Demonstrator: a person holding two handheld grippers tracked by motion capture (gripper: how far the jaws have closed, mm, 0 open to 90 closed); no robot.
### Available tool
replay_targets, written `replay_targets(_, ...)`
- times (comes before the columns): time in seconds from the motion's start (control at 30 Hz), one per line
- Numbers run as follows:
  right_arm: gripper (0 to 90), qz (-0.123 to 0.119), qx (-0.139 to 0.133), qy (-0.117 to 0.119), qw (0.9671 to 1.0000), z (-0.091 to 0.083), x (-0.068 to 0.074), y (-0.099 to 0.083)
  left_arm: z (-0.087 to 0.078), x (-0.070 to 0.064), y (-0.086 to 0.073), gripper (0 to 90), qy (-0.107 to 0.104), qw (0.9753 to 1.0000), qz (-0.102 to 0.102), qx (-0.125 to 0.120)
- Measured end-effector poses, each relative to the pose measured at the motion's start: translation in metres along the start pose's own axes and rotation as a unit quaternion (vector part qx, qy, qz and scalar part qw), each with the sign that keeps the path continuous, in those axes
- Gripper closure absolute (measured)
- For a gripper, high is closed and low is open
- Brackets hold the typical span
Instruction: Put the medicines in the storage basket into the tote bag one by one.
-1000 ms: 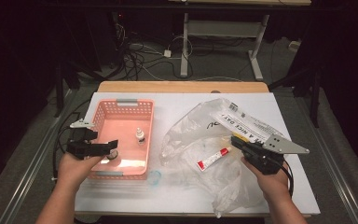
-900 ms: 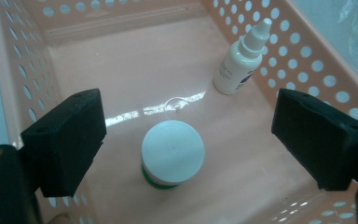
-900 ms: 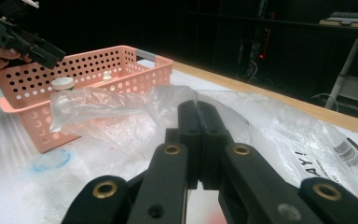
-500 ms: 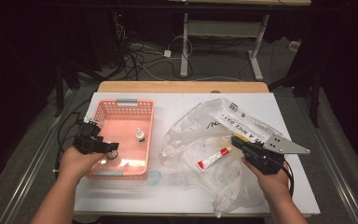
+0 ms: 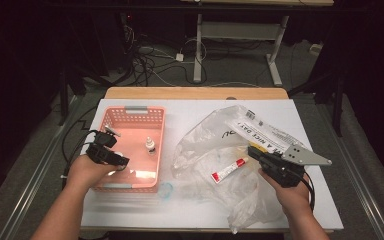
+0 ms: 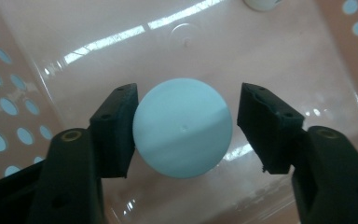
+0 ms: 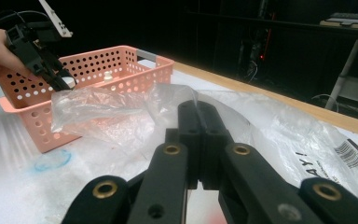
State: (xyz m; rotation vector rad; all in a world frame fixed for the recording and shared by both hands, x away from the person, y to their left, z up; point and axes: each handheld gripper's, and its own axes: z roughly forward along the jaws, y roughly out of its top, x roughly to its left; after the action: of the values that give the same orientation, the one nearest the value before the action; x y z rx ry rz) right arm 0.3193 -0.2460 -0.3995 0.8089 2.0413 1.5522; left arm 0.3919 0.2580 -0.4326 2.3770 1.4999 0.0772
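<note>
A pale blue ball [image 6: 182,128] sits low over the floor of the pink basket [image 5: 130,111], between the jaws of my left gripper [image 6: 186,126]. That gripper is open: its left jaw touches the ball and the right jaw stands a little off it. In the high view the left gripper [image 5: 121,162] dips into the basket's near left part. My right gripper [image 5: 251,149] is shut, with its jaws pressed together on the edge of the clear plastic bag [image 5: 260,130], as the right gripper view [image 7: 199,109] shows too.
A small white bottle [image 5: 151,146] stands upright in the basket. A red and white tube [image 5: 228,170] lies inside the bag. A blue ring mark [image 5: 165,189] is on the white table top near the basket's front corner. Desk legs and cables stand beyond the table.
My left gripper has moved forward and tipped down into the basket, closer to its floor. The right gripper and the bag have stayed where they were.
</note>
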Motion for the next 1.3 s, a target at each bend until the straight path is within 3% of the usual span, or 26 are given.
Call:
replay_targets(0.1, 90.0, 0.0, -0.002, 0.0, 1.0, -0.001, 0.0, 0.0, -0.001, 0.0, -0.001, 47.2, 0.001, 1.0, 0.001, -0.002)
replay_targets(0.67, 90.0, -0.001, -0.003, 0.002, 1.0, -0.002, 0.001, 0.002, -0.001, -0.001, -0.001, 48.2, 0.001, 0.9999, 0.01, -0.004)
replay_targets(1.07, 90.0, -0.002, -0.001, 0.001, 1.0, -0.001, 0.001, 0.0, -0.009, -0.006, -0.006, 48.2, 0.0, 0.9986, 0.023, -0.046)
replay_targets(1.3, 90.0, -0.002, 0.001, 0.0, 1.0, -0.001, 0.001, 0.0, -0.018, -0.011, -0.012, 48.2, -0.007, 0.9954, 0.026, -0.093)
